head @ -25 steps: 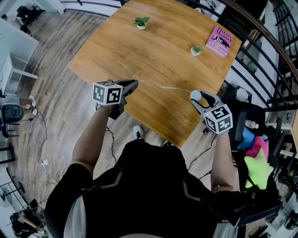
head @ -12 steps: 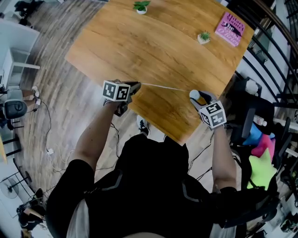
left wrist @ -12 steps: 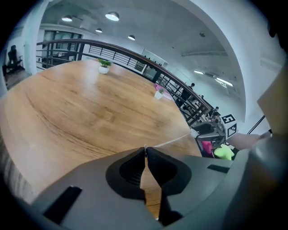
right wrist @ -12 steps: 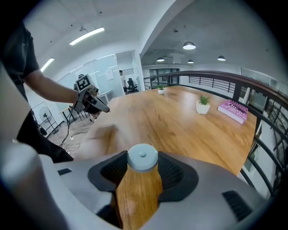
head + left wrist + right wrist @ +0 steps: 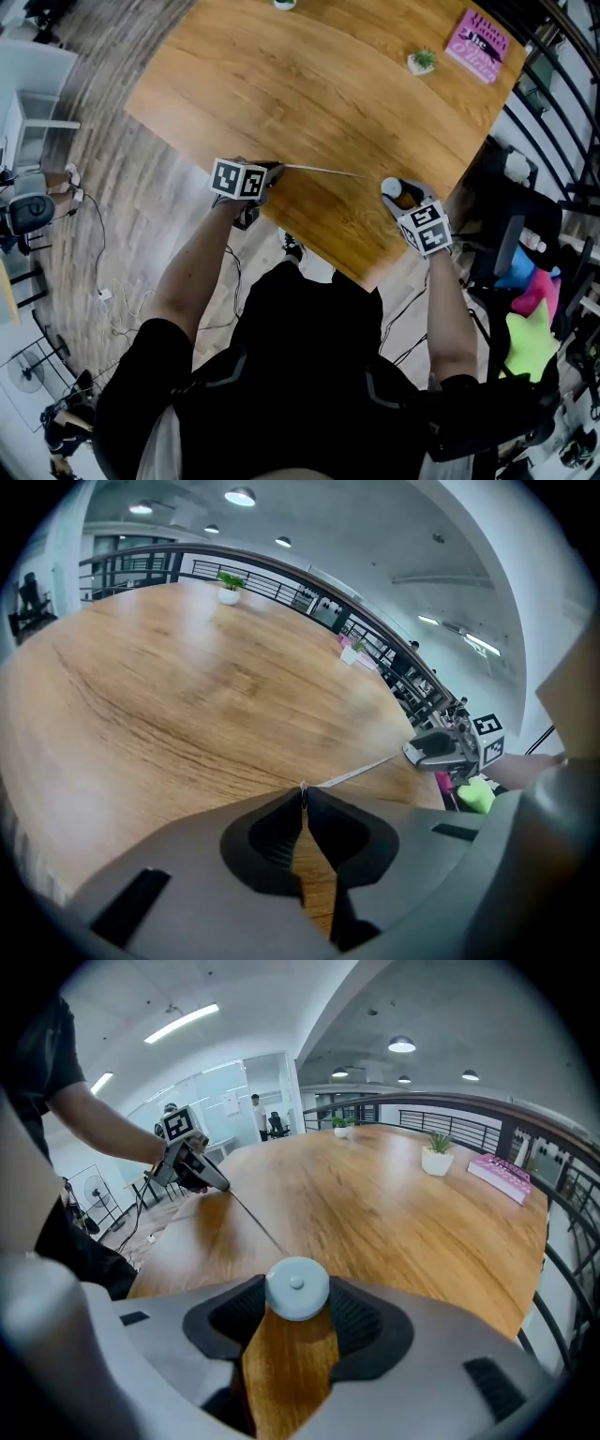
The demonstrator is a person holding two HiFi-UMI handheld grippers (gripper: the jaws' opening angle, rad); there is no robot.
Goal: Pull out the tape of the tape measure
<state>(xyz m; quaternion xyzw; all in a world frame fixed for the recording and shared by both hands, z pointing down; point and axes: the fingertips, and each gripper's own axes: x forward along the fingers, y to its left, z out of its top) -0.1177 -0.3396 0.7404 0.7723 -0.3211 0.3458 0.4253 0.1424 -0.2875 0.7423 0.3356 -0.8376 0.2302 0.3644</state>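
My left fingers (image 5: 267,836) pinch the tape (image 5: 323,171) end; my right fingers (image 5: 220,1321) clamp the white case (image 5: 297,1288); tape stretched straight over the surface (image 5: 281,84) by its near corner.

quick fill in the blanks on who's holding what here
The left gripper pinches the end of the ____.
The tape measure in the right gripper is ____ in shape.
The book on the table is ____.
Missing: tape; round; pink.
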